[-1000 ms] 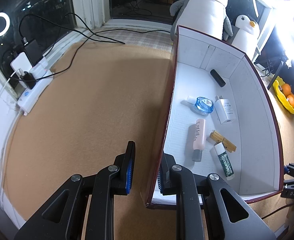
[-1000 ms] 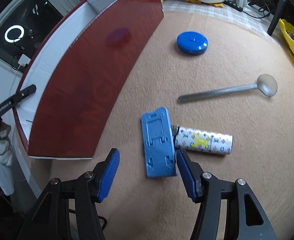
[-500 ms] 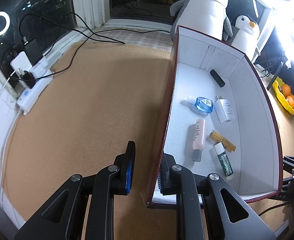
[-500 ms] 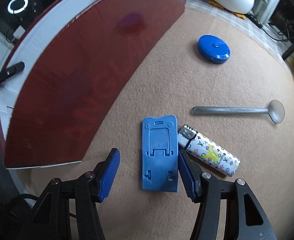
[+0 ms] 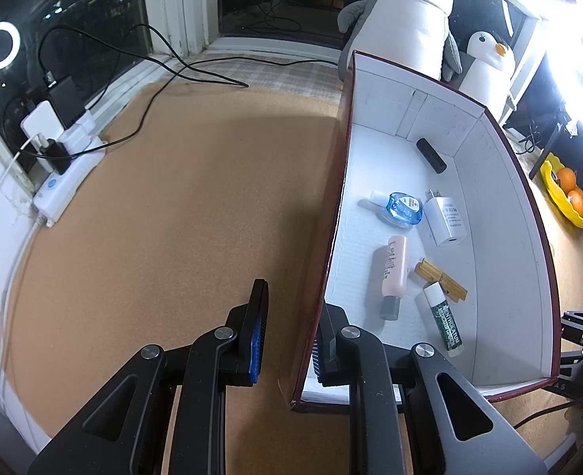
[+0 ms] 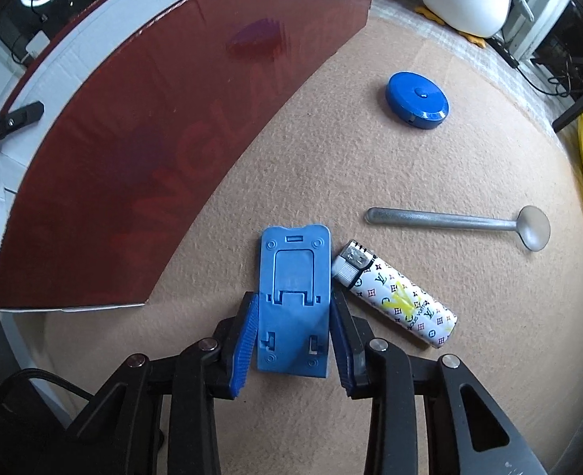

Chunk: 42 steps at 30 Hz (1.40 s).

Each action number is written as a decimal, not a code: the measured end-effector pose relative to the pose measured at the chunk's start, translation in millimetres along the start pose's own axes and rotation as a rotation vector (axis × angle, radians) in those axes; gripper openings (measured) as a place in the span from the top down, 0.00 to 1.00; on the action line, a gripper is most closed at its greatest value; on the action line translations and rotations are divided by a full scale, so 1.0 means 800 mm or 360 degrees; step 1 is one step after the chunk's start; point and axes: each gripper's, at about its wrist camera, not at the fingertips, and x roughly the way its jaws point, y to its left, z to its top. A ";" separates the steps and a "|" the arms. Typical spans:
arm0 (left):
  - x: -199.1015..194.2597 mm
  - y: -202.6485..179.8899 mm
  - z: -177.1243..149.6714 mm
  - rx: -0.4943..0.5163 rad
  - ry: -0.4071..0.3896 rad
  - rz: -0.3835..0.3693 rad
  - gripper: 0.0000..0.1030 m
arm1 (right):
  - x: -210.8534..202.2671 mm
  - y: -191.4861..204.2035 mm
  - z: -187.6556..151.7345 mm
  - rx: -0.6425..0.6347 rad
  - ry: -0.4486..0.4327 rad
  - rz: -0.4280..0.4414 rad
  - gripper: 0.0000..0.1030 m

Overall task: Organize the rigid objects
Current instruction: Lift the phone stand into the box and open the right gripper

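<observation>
My right gripper (image 6: 294,297) points down at the cork mat, its jaws closing on a flat blue phone stand (image 6: 293,289), with a pad against each long edge. A patterned lighter (image 6: 398,299) lies beside the stand on the right. Beyond them lie a metal spoon (image 6: 457,223) and a round blue tape measure (image 6: 417,99). My left gripper (image 5: 291,297) is nearly closed astride the left wall of the red box (image 5: 501,182), one finger inside and one outside. Several small items lie in the box, among them a pink tube (image 5: 392,273) and a white charger (image 5: 447,223).
The box's red outer wall (image 6: 152,158) rises just left of the stand. A power strip (image 5: 65,170) with cables sits at the mat's far left edge. Penguin plush toys (image 5: 402,19) stand behind the box. A yellow bowl of oranges (image 5: 564,194) is at the right.
The right gripper has shifted and rolled into line with the blue stand, and its jaws have closed in from wide apart onto the stand's edges. The left gripper and the box have stayed put.
</observation>
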 end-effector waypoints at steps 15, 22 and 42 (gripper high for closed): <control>0.000 0.000 0.000 0.0002 0.0001 0.0000 0.83 | -0.105 -0.034 -0.006 0.0166 -0.0289 0.0117 0.69; 0.002 0.000 0.002 0.0010 0.0008 0.0008 0.83 | -0.137 -0.018 0.048 0.0112 -0.0451 0.0130 0.69; 0.017 -0.005 0.008 0.0020 0.0057 0.0045 0.88 | -0.086 0.047 0.207 -0.0086 -0.0408 0.0207 0.69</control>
